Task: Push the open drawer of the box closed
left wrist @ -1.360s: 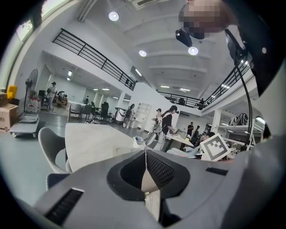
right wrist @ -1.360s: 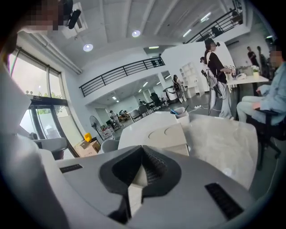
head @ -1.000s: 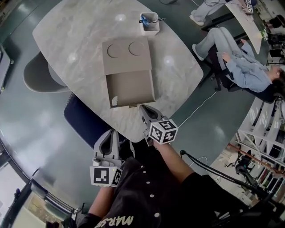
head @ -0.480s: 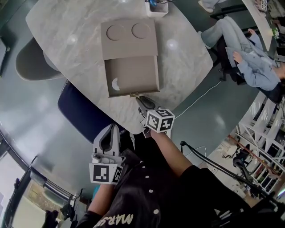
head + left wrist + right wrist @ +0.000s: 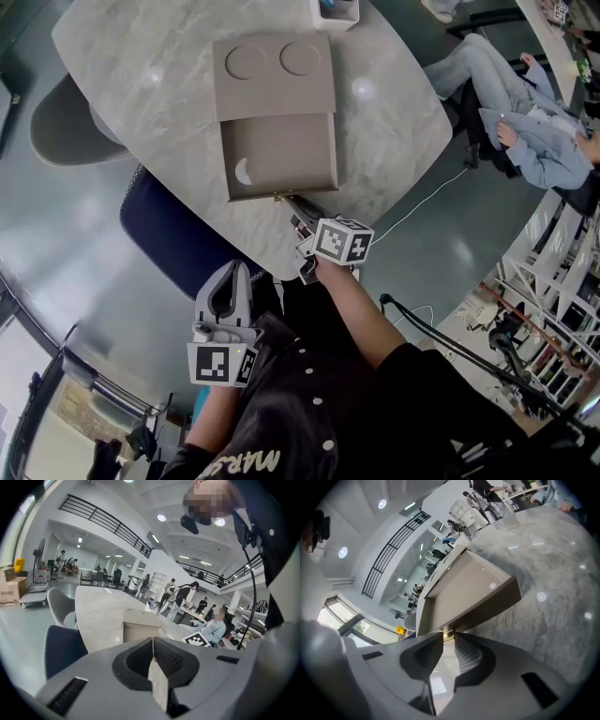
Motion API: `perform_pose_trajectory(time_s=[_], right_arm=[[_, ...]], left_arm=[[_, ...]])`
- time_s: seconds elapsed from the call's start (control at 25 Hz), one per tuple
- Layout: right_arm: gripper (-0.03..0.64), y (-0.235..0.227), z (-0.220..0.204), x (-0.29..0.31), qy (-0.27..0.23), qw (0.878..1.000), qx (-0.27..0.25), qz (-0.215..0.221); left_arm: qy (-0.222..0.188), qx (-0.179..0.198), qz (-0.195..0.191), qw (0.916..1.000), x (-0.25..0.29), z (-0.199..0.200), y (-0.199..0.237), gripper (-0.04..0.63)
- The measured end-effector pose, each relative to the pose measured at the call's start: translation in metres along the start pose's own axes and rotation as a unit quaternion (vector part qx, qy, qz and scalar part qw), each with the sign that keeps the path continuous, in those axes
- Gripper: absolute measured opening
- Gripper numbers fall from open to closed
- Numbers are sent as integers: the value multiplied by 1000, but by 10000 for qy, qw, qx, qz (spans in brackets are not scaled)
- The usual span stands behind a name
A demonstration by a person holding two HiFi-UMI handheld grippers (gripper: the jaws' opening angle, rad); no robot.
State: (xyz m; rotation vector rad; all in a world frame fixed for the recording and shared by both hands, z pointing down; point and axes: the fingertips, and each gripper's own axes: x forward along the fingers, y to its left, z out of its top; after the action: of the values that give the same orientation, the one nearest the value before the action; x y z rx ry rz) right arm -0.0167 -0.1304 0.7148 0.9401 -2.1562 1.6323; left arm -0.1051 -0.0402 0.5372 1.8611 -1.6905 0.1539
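Head view: one box lies on the marble table, with two round recesses in its lid. Its single drawer is pulled out toward the person. The right gripper has its tips at the drawer's front edge. The left gripper hangs low, off the table.

Left gripper view: the two jaws are pressed together with nothing between them.

Right gripper view: the jaws stand a narrow gap apart. One small brass pull sits at their tips, possibly touching.
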Motion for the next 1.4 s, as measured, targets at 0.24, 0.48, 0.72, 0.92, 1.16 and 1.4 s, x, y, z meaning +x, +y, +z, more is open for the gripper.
perform_pose_trajectory(time_s=[0.24, 0.48, 0.72, 0.92, 1.16, 1.4], right_arm=[[63, 4, 2, -2, 8, 10000, 30, -76], [64, 11, 7, -5, -35, 9999, -61, -122], [66, 13, 21, -3, -77, 9998, -126, -161], [67, 15, 36, 6, -91, 9997, -182, -151], [69, 16, 54, 24, -108, 9995, -248, -191], [71, 14, 74, 41, -179, 9992, -265, -232]], left_arm=[[-99, 29, -11, 9999, -1, 9, 1, 18], [-247, 82, -48, 9996, -1, 23, 2, 18], [-275, 101, -80, 9995, 2, 32, 2, 18], [-266, 117, -55, 9996, 6, 36, 3, 18], [-246, 79, -5, 9997, 11, 39, 11, 18], [-196, 55, 40, 9998, 18, 42, 17, 18]])
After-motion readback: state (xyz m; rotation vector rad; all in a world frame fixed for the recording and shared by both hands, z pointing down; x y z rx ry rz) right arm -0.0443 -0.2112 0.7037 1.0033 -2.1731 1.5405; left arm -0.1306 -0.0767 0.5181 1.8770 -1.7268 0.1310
